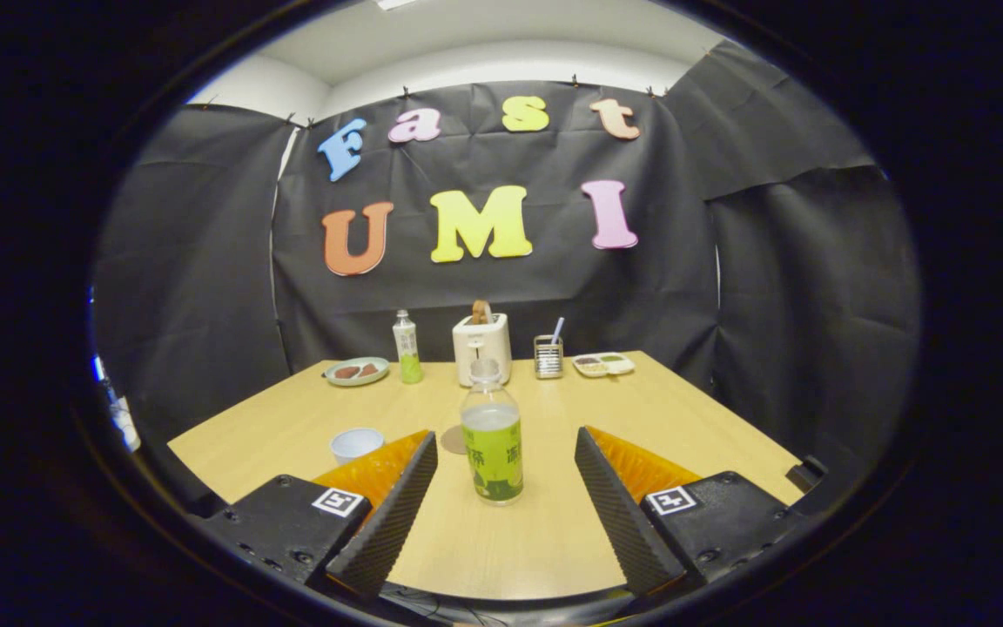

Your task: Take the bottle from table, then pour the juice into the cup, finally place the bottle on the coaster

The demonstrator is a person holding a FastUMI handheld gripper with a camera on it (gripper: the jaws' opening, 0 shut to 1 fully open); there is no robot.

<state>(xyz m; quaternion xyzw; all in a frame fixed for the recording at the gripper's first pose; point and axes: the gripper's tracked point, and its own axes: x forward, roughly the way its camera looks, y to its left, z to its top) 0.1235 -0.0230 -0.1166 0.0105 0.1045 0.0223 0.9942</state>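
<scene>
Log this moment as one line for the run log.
phase: approach | tongs: open, bottle upright between them, untouched | cup: beside left finger | coaster: behind bottle

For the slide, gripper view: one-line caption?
Open gripper straddles the upright juice bottle on the table, fingers clear of it; cup and coaster beyond.

The bottle [491, 435] between the spread fingers of the gripper [506, 453] looks like clear, shiny plastic with a paper-like label. The fingers [397, 509] have rough, ridged faces and do not touch it. The table [545, 531] is light wood, smooth and a bit dull. The cup [355, 444] near the table's left edge looks smooth and glossy. At the far edge, the toaster [481, 347] looks like smooth plastic, and the little rack [548, 356] looks like shiny metal. The wall [205, 261] behind is matt, creased cloth.
</scene>
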